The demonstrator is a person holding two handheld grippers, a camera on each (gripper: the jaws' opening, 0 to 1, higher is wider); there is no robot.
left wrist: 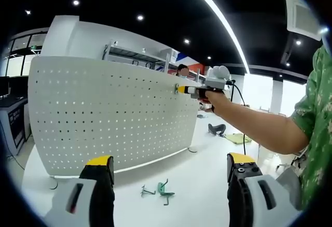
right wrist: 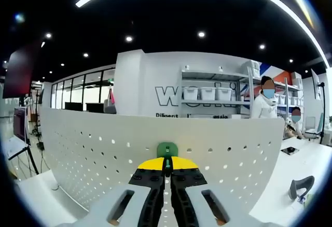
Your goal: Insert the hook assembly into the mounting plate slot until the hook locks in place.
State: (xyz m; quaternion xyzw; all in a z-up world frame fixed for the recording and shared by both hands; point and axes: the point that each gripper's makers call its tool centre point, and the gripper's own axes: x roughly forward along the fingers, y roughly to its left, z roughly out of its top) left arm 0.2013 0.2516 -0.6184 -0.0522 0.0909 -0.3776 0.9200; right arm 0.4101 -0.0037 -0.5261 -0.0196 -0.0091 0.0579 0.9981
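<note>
A white perforated mounting plate point(left wrist: 104, 113) stands upright on the white table point(left wrist: 202, 180). My left gripper point(left wrist: 170, 160) hangs open in front of it, its yellow-tipped jaws wide apart with nothing between them. Two green hooks point(left wrist: 161, 188) lie loose on the table below. At the plate's upper right, a hand holds my right gripper point(left wrist: 182, 89) with its tip against the holes. In the right gripper view, my right gripper point(right wrist: 166, 166) is shut on a green hook point(right wrist: 166, 149) that presses on the plate point(right wrist: 93, 154) near its top edge.
A person's arm point(left wrist: 259, 126) in a green patterned sleeve reaches in from the right. A dark curved object point(right wrist: 301, 185) lies on the table to the right of the plate. Shelves with bins point(right wrist: 212, 95) and people stand behind; a desk point(left wrist: 10, 118) is at far left.
</note>
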